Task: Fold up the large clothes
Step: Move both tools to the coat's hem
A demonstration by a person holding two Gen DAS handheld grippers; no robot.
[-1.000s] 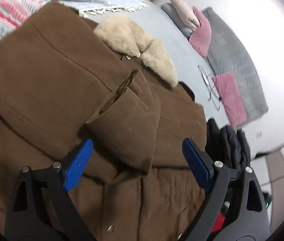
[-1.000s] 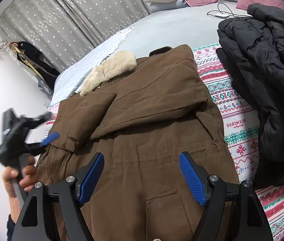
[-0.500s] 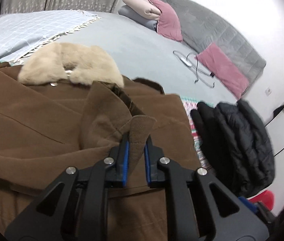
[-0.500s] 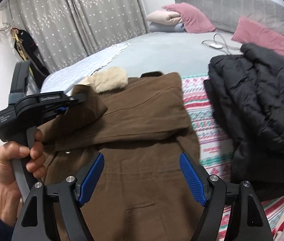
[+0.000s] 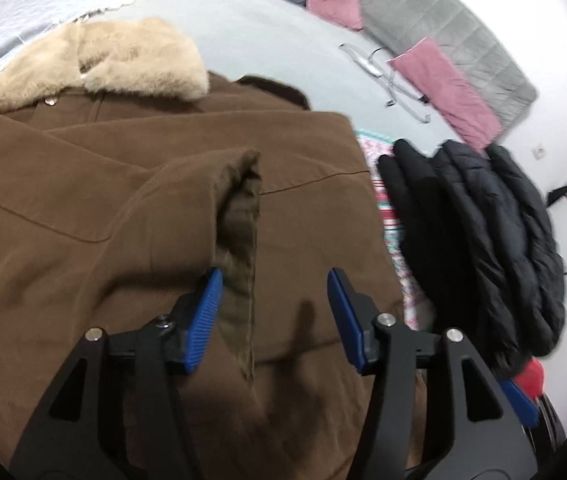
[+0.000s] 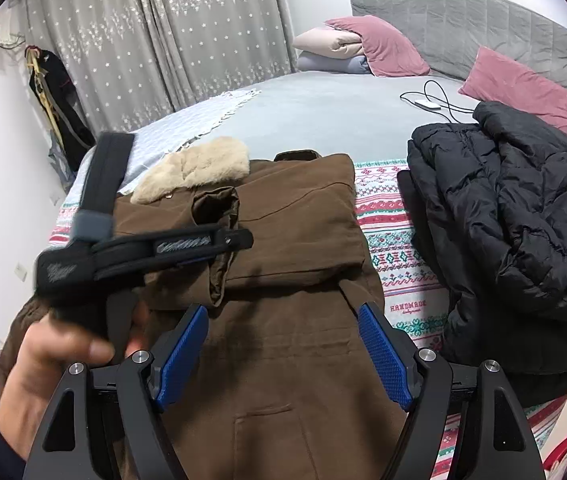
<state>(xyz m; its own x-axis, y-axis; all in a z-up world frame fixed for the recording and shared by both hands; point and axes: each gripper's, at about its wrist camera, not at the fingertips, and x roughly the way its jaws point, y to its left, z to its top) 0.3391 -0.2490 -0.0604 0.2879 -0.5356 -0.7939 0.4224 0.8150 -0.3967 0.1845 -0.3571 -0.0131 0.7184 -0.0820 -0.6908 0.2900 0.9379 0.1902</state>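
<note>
Left wrist view: the left gripper (image 5: pixel 273 312) is opening, its pads released from the sleeve cuff (image 5: pixel 239 216) that lies on the brown coat (image 5: pixel 63 200).

Right wrist view: the right gripper (image 6: pixel 283 356) hangs released above the coat's lower part, which is spread on the bed (image 6: pixel 323 112), left of a black puffer jacket (image 6: pixel 515 232).

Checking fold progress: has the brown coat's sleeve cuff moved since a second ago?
Yes. The sleeve cuff moved inward across the brown coat, right of the fur collar.

Left tool (image 5: pixel 273 312) opening, empty; right tool (image 6: pixel 283 350) gapes wide.
</note>
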